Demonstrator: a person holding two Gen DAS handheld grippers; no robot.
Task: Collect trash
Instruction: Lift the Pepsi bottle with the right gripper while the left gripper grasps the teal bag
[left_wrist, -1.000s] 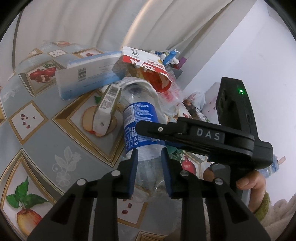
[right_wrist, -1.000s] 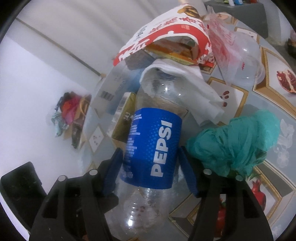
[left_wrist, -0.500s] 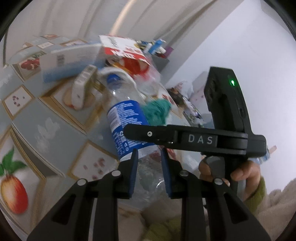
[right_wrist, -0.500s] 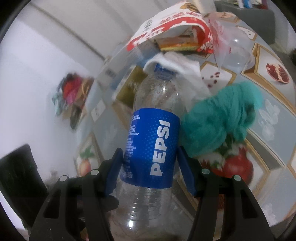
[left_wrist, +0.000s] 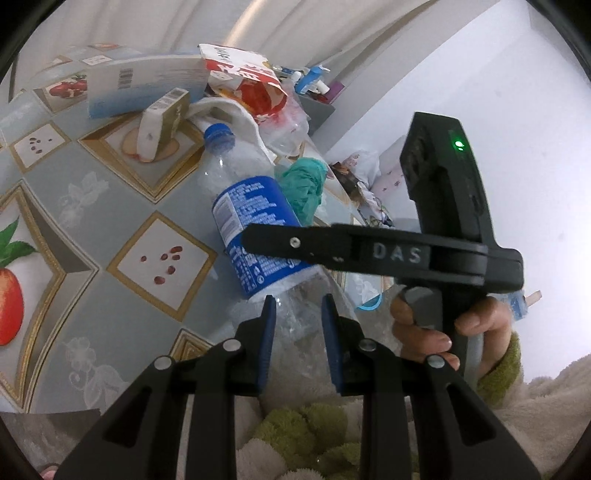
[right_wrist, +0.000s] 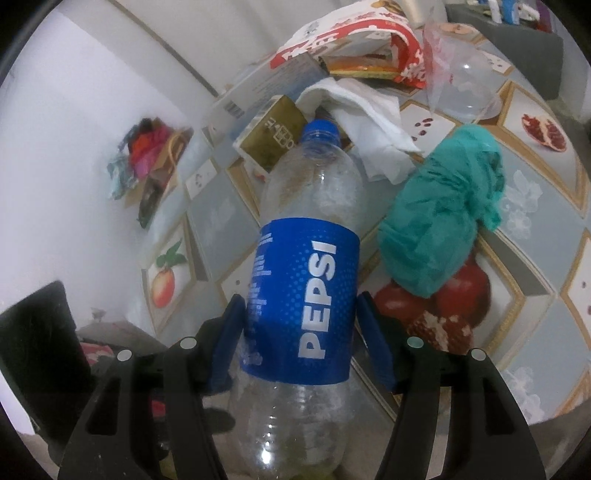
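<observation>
An empty clear Pepsi bottle (right_wrist: 306, 266) with a blue label and blue cap is held in the air by both grippers. My right gripper (right_wrist: 301, 321) is shut on the label part. My left gripper (left_wrist: 295, 314) is shut on the bottle's (left_wrist: 255, 236) lower end. The right gripper's body crosses the left wrist view (left_wrist: 369, 251), held by a hand. A crumpled green bag (right_wrist: 439, 218), a white tissue (right_wrist: 369, 107), a gold box (right_wrist: 273, 133) and a red-white paper bag (right_wrist: 351, 48) lie on the table beyond.
The table has a fruit-print cloth (left_wrist: 74, 206). A blue-white box (left_wrist: 144, 85) and a clear plastic cup (right_wrist: 461, 88) lie at the far side. The table's near edge is below the bottle, with a fuzzy robe (left_wrist: 306, 435) under it.
The bottle has been lifted and pulled back out from under the tissue toward the table's near edge. Its blue cap now shows. Both grippers kept their hold.
</observation>
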